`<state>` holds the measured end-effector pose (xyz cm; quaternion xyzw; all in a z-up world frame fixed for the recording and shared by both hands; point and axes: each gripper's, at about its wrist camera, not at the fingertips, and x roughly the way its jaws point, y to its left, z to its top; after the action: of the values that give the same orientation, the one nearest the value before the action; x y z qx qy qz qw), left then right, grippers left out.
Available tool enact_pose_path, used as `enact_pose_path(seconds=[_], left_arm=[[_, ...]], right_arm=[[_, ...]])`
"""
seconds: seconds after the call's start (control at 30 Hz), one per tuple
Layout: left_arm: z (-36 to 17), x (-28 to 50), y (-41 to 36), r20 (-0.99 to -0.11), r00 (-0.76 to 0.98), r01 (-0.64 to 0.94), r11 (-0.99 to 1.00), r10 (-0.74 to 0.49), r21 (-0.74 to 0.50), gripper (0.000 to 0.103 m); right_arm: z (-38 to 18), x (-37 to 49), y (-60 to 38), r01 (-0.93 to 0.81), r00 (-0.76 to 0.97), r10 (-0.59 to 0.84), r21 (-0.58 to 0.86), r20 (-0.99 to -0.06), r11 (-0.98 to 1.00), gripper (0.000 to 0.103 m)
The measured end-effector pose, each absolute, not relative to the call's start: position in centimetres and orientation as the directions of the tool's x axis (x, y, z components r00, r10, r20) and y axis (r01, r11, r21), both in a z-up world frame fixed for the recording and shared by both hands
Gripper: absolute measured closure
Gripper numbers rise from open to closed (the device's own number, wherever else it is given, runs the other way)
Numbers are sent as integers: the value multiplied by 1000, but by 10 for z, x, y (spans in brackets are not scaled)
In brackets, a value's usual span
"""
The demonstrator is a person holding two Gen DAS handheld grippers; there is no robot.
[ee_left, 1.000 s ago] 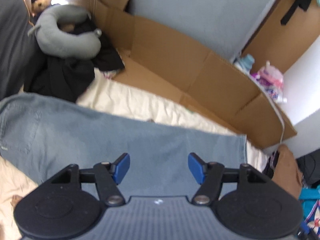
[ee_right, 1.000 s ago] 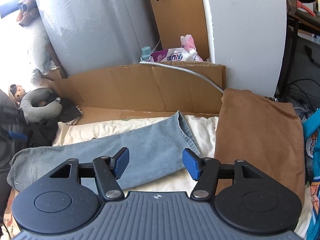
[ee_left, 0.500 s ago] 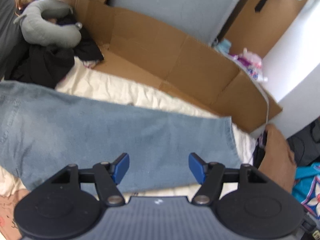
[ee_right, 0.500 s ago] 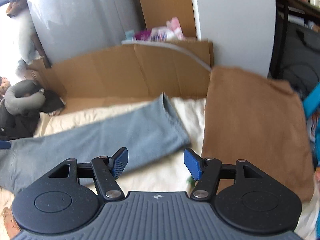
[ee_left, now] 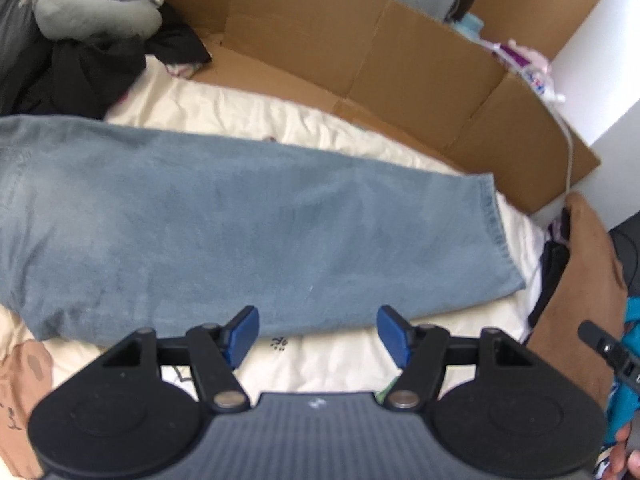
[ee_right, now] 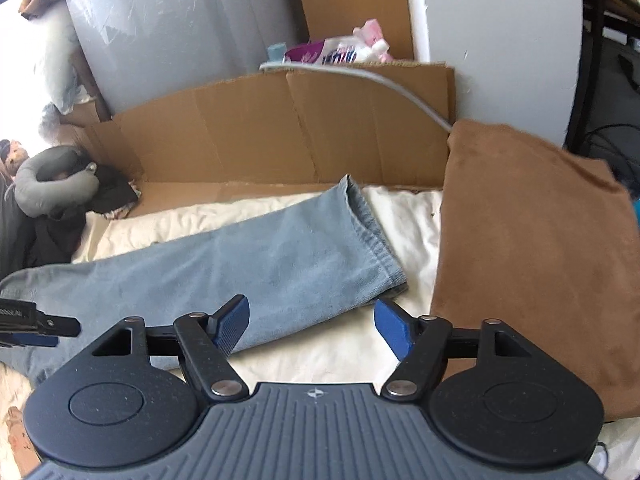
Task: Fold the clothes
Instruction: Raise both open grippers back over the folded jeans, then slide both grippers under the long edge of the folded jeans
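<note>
Near field: the left gripper (ee_left: 318, 334) and right gripper (ee_right: 312, 330), jaws of both spread wide and empty, hover just above the cream bedsheet (ee_left: 340, 354). Compared with one second ago, both have drawn back toward the near edge of the jeans (ee_left: 240, 240), which lie flat, doubled leg on leg, waist at left and hem (ee_right: 376, 232) at right; the left gripper, earlier over the denim, now sits off its near edge. This suggests the lengthwise fold is complete and a crosswise fold, hem toward waist, comes next. Beside the hem lies a folded brown garment (ee_right: 532, 248). Far field: a cardboard panel (ee_right: 280, 132) and a grey neck pillow (ee_left: 92, 8) on dark clothes.
</note>
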<state>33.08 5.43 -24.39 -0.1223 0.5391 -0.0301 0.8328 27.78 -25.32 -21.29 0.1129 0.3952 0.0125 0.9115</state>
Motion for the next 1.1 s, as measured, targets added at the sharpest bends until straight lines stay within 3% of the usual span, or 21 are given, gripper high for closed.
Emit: enact_pose_path(seconds=[0.1, 0.23, 0.33, 0.6, 0.87, 1.1], left_arm=[[-274, 329, 46, -904, 391, -99, 969, -172, -227, 35], [-312, 324, 36, -894, 424, -105, 973, -144, -207, 36], [-335, 323, 32, -910, 385, -124, 968, -155, -218, 39], [-357, 323, 32, -921, 354, -110, 971, -163, -214, 38], [-368, 320, 25, -946, 308, 4, 995, -98, -102, 36], [-371, 312, 29, -935, 330, -28, 989, -131, -148, 35]], right_arm=[[-236, 278, -256, 93, 673, 109, 230, -732, 969, 28], [-266, 271, -258, 270, 637, 30, 259, -771, 927, 29], [-273, 264, -257, 288, 674, -2, 261, -738, 921, 28], [-300, 278, -233, 166, 634, 61, 213, -771, 963, 28], [-300, 288, -189, 43, 627, 82, 139, -775, 989, 28], [-317, 288, -184, 39, 660, 100, 167, -745, 985, 29]])
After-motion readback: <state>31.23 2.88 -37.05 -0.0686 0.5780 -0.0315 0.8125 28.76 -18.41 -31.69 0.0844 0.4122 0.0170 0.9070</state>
